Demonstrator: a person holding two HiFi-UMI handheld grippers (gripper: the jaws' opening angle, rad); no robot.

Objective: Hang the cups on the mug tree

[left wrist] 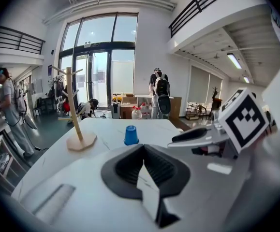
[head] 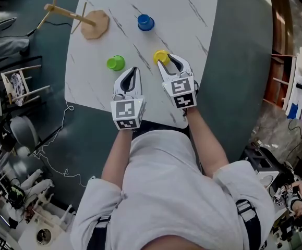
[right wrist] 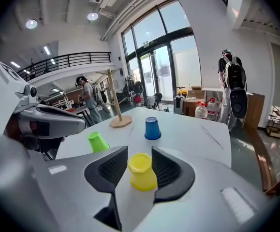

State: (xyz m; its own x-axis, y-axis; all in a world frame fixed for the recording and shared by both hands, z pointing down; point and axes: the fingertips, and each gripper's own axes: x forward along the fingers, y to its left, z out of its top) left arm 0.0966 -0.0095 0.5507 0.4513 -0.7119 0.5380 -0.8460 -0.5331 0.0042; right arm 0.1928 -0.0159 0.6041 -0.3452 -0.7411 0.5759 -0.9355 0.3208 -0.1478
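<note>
A wooden mug tree point(head: 75, 17) stands at the far left corner of the white marble table point(head: 192, 14), with no cups on its pegs. Three cups stand upside down on the table: blue point(head: 145, 22), green point(head: 116, 63) and yellow point(head: 161, 56). My right gripper point(head: 166, 60) is open, with the yellow cup point(right wrist: 141, 170) standing between its black pads point(right wrist: 169, 170); I see no squeeze on it. My left gripper point(head: 134, 71) is shut and empty, resting low beside the right one and just right of the green cup. In the left gripper view the blue cup point(left wrist: 131, 135) and the tree point(left wrist: 72, 105) lie ahead.
The table's near edge point(head: 156, 120) runs just behind both grippers. A wooden chair point(head: 23, 87) and cables lie on the dark floor to the left. People stand far behind the table, among them a person with a backpack point(left wrist: 159, 91).
</note>
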